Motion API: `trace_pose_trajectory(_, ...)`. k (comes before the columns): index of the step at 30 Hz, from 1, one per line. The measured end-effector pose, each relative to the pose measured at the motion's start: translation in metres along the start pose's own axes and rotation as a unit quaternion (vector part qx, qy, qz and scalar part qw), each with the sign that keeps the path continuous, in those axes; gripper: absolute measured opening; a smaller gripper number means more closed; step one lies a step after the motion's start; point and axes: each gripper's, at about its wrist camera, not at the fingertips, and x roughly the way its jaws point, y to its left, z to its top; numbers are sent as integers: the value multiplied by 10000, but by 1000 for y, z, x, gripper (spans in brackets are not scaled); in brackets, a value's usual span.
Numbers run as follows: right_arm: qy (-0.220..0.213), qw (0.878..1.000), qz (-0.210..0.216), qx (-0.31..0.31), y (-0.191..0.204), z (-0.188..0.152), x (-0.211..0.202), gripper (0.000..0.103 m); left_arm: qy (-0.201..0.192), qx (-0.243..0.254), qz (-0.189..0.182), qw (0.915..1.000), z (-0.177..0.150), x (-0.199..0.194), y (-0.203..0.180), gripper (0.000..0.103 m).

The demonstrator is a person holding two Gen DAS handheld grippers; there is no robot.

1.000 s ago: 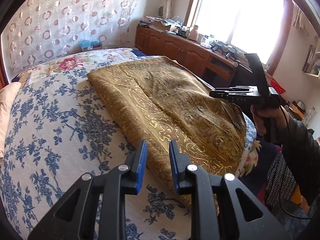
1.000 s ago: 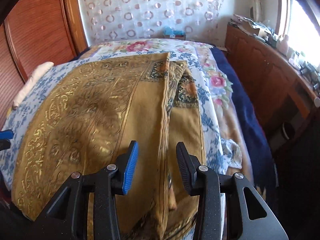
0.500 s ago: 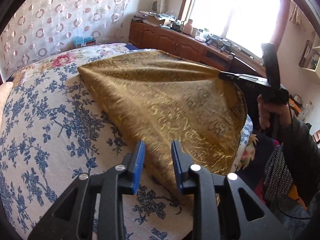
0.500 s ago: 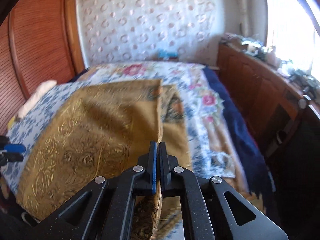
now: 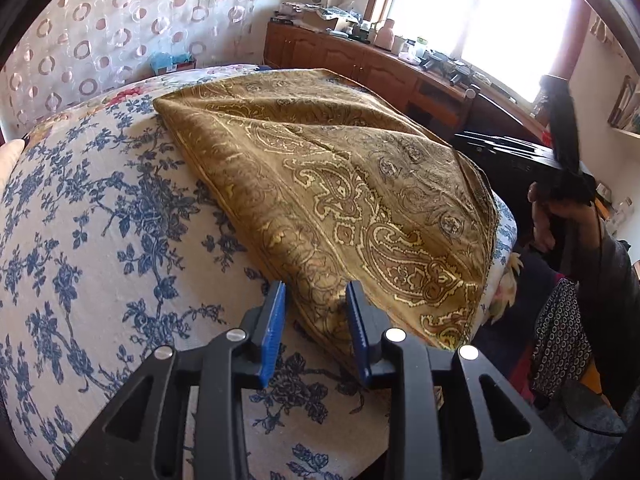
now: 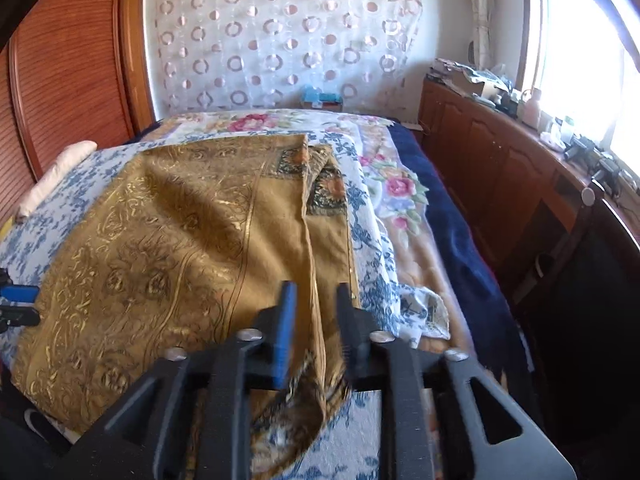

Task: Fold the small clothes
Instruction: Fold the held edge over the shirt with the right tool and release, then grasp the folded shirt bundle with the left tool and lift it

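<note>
The gold paisley cloth point(image 5: 340, 184) lies on the bed point(image 5: 100, 240), its long axis running from 6 towards 12 o'clock ahead of the right hand-held gripper point(image 6: 314, 320), whose jaws are opening around its near edge, while the left hand-held gripper point(image 5: 316, 320) straddles the near corner, jaws apart.

A gold patterned cloth point(image 6: 192, 248) lies folded over on a bed's blue-flowered sheet point(image 6: 376, 292), its fold edge running between the opening jaws of the right gripper point(image 6: 314, 300), beside a wooden cabinet point(image 6: 500, 168) under a bright window.
</note>
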Motion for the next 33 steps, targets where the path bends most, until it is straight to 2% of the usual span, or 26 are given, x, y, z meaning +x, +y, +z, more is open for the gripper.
trace_pose_trajectory(1, -9, 10000, 61, 10, 0, -3, -4, 54, 33, -5, 38, 10000, -1, 1, 0, 28)
trace_pose_trajectory(3, -4, 9999, 106, 49, 1, -8, -11, 61, 77, -35, 65, 9999, -5, 3, 0, 28)
trace_pose_trajectory(11, 380, 9984, 178, 377, -5, -32, -13, 62, 45, -201, -114, 9997, -15, -1, -1, 28)
trace_pose_trajectory(17, 623, 9950, 536, 575, 0, -44, -11, 62, 102, -112, -150, 9998, -21, -6, -9, 28)
trace_pose_trajectory(22, 592, 9968, 346, 404, 12, -47, -10, 63, 157, 1, -192, 9997, -27, -9, -18, 28)
trace_pose_trajectory(24, 548, 9969, 365, 424, 12, -47, -9, 53, 152, 39, -270, 9995, -28, -9, -21, 28)
trace_pose_trajectory(26, 545, 9971, 366, 379, 12, -44, -8, 51, 160, 120, -370, 9991, -29, -9, -25, 28)
trace_pose_trajectory(27, 558, 9972, 360, 353, 13, -43, -8, 51, 164, 169, -412, 9989, -29, -9, -27, 27)
trace_pose_trajectory(28, 559, 9972, 350, 340, 13, -42, -8, 51, 143, 234, -422, 9987, -29, -9, -28, 14)
trace_pose_trajectory(30, 481, 9978, 306, 332, 12, -38, -10, 51, 39, 295, -383, 9988, -27, -11, -29, 5)
trace_pose_trajectory(33, 308, 9990, 233, 246, 12, -30, -21, 52, -187, 254, -538, 9981, -20, -20, -28, 3)
